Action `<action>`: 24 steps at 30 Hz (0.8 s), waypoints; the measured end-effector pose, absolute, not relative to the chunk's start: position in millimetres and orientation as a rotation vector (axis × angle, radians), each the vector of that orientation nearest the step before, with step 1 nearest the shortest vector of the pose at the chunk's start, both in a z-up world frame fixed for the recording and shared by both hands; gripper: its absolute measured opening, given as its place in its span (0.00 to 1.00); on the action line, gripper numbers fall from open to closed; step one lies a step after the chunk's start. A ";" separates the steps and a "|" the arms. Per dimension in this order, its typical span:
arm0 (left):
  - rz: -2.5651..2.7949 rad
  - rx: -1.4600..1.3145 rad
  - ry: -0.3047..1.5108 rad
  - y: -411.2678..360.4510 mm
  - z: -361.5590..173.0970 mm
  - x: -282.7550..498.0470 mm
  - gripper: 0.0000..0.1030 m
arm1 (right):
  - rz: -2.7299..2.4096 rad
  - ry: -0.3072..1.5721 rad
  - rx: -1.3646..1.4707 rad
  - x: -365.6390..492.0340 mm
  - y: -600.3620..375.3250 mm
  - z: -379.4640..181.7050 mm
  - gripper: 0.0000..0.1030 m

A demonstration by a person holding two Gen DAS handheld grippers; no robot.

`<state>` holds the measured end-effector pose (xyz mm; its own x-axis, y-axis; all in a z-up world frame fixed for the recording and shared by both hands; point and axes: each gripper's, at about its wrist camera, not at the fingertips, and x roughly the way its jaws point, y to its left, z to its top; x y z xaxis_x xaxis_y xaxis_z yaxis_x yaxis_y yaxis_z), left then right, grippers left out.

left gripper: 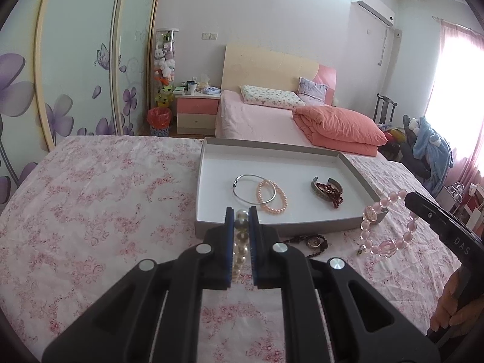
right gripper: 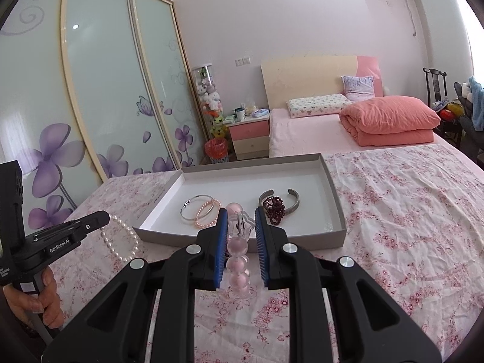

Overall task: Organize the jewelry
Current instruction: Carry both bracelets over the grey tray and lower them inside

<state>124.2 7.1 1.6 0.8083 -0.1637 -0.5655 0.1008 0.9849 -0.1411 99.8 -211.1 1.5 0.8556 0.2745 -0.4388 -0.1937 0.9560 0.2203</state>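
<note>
White pearl bracelet (left gripper: 241, 243): your left gripper (left gripper: 241, 215) is clamped on this string of round cream pearls, which hangs in a loop above the pink floral bedspread (left gripper: 106, 187), short of the tray's near left corner.
Shallow grey cardboard tray (left gripper: 208, 151): it already holds a thin silver bangle (left gripper: 252, 189) overlapping a peach pearl bracelet (left gripper: 272, 198), then a grey metal cuff (left gripper: 320, 189) touching dark red beads (left gripper: 331, 195). Aim for the bare white floor, not these.
Dark brown bead strand (left gripper: 314, 242): it lies on the bedspread just before the tray; leave it for later.
Pale pink glass bead bracelet (right gripper: 239, 252): your right gripper (right gripper: 241, 222) is closed on it, near the tray's front wall.
Advice: carry each loop over the wall, lower it, then release, one hand at a time.
</note>
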 end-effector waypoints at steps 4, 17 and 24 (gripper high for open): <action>-0.137 -0.087 0.593 1.1 5.2 119.8 0.10 | 0.244 0.465 0.176 96.2 -210.1 4.0 0.19; -0.099 0.001 0.512 -17.8 18.7 109.5 0.10 | 0.166 0.373 0.111 83.9 -200.6 18.6 0.19; -0.088 0.035 0.487 -29.2 25.6 111.0 0.10 | 0.129 0.333 0.076 85.7 -195.4 29.1 0.19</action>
<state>111.0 -29.2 25.6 0.8801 -0.0765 -0.4686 0.0932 0.9956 0.0125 85.7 -195.4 29.1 0.9368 0.1388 -0.3212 -0.1136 0.9889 0.0960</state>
